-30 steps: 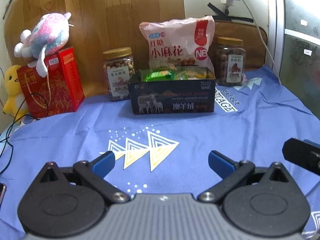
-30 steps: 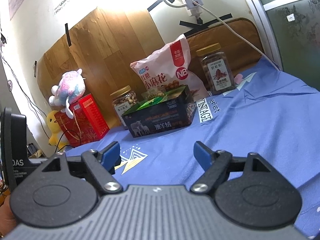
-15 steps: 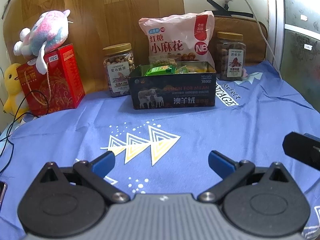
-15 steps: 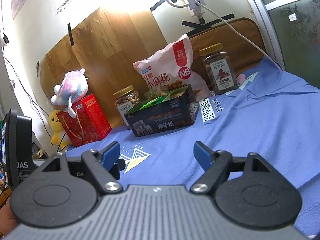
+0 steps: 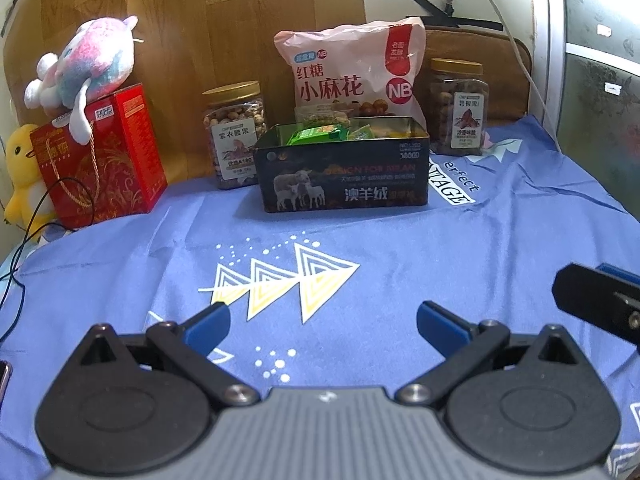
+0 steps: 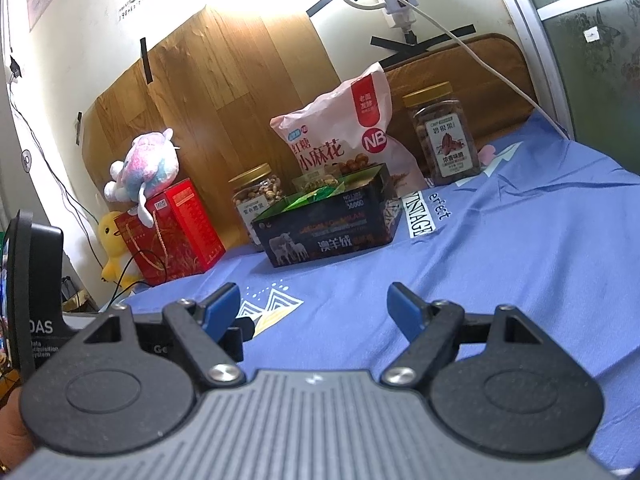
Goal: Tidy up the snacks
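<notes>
A dark tin box (image 5: 344, 176) with sheep printed on its front stands at the back of the blue cloth and holds green and yellow snack packets (image 5: 320, 134). It also shows in the right wrist view (image 6: 328, 232). Behind it leans a pink snack bag (image 5: 352, 68), with a nut jar (image 5: 236, 136) to its left and another jar (image 5: 460, 108) to its right. My left gripper (image 5: 322, 326) is open and empty, low over the cloth, well short of the box. My right gripper (image 6: 316, 306) is open and empty too.
A red gift box (image 5: 100, 160) with a plush toy (image 5: 80, 68) on top and a yellow duck (image 5: 24, 172) stand at the back left. A black cable (image 5: 24, 240) trails off the left edge. The blue cloth (image 5: 440, 248) covers the table. The right gripper's body (image 5: 600, 304) shows at the right.
Both views have tilted slightly down and the box and bag sit lower in frame. Both grippers stay open and empty over the cloth.
</notes>
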Demonstrator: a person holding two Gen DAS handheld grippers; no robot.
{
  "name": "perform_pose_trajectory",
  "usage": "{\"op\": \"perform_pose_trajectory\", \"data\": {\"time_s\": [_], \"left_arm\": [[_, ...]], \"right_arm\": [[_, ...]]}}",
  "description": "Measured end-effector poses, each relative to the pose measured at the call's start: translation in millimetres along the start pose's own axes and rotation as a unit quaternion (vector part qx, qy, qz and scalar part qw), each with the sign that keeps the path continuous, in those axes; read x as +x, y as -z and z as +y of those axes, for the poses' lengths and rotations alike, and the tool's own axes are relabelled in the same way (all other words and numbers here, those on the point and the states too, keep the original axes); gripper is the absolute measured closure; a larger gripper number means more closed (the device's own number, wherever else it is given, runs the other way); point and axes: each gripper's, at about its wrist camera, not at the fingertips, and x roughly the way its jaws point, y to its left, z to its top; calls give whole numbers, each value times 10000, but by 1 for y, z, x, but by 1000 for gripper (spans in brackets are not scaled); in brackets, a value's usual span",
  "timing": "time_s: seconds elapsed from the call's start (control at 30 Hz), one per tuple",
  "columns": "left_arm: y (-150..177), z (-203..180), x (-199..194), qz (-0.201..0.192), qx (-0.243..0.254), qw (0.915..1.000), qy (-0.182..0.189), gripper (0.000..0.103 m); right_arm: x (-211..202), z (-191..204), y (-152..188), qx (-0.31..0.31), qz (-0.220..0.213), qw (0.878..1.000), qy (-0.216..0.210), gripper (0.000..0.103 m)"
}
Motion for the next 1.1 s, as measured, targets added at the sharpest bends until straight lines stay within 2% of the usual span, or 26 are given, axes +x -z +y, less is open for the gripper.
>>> {"op": "perform_pose_trajectory", "data": {"time_s": [0.27, 0.87, 1.1], "left_arm": [[1, 0, 7, 188, 2, 9997, -161, 0], [2, -26, 12, 425, 215, 9988, -126, 0], [4, -36, 14, 459, 336, 9981, -219, 0]], "right_arm": [[2, -1, 1, 50, 72, 10000, -15, 20], [-8, -22, 3, 319, 19, 9995, 74, 20], [-9, -32, 4, 454, 46, 9990, -15, 20]]}}
